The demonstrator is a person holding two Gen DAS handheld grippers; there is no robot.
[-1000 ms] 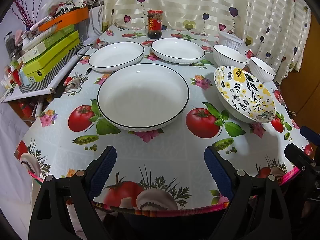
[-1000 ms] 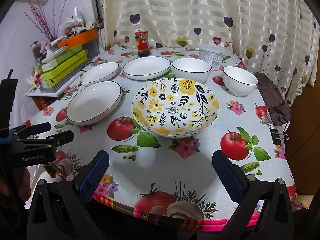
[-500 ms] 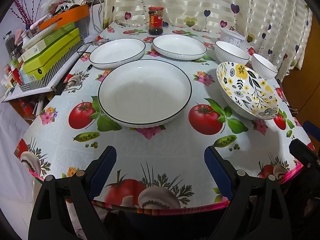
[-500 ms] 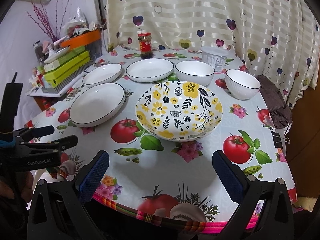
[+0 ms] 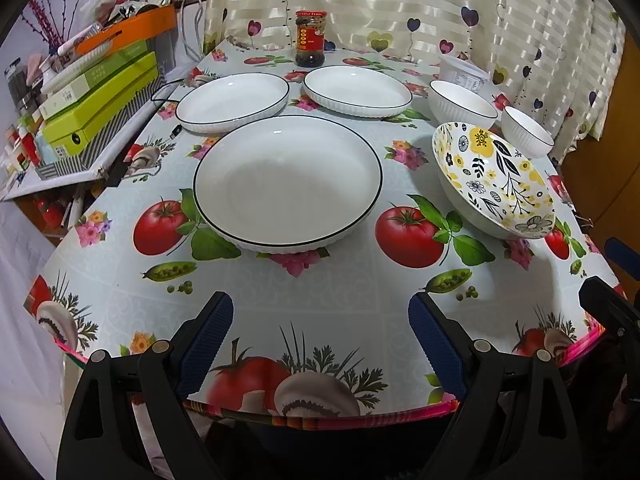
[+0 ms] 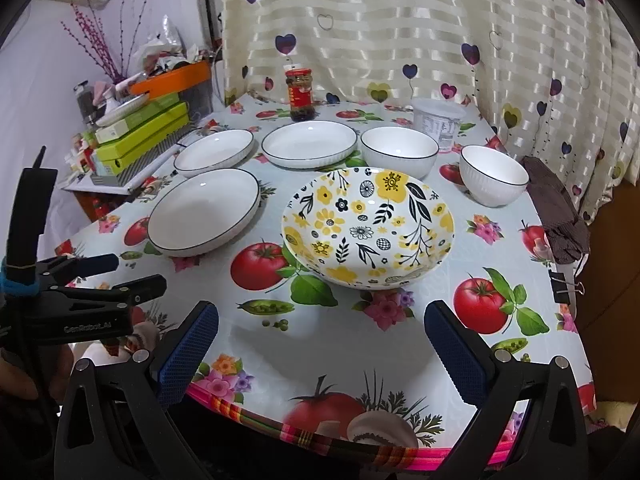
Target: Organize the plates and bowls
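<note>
A large white plate with a black rim [image 5: 288, 180] lies straight ahead of my left gripper [image 5: 320, 320], which is open and empty over the table's front edge. Two more white plates [image 5: 234, 100] [image 5: 356, 88] lie behind it. A yellow flowered bowl [image 6: 368, 224] sits just in front of my right gripper [image 6: 320, 336], also open and empty. Two white bowls [image 6: 400, 154] [image 6: 494, 178] stand behind the flowered bowl. The flowered bowl [image 5: 494, 180] shows at the right of the left wrist view, and the left gripper's body [image 6: 92, 292] at the left of the right wrist view.
A sauce jar [image 5: 310, 38] and a white plastic tub [image 6: 438, 124] stand at the back by the curtain. Stacked green boxes [image 5: 100, 96] fill a shelf left of the table. A brown cloth [image 6: 556, 216] and a binder clip [image 6: 564, 286] sit at the right edge.
Both grippers have moved slightly forward and lower toward the table, so the dishes look a little larger and lower in view. Nothing on the table has moved.
</note>
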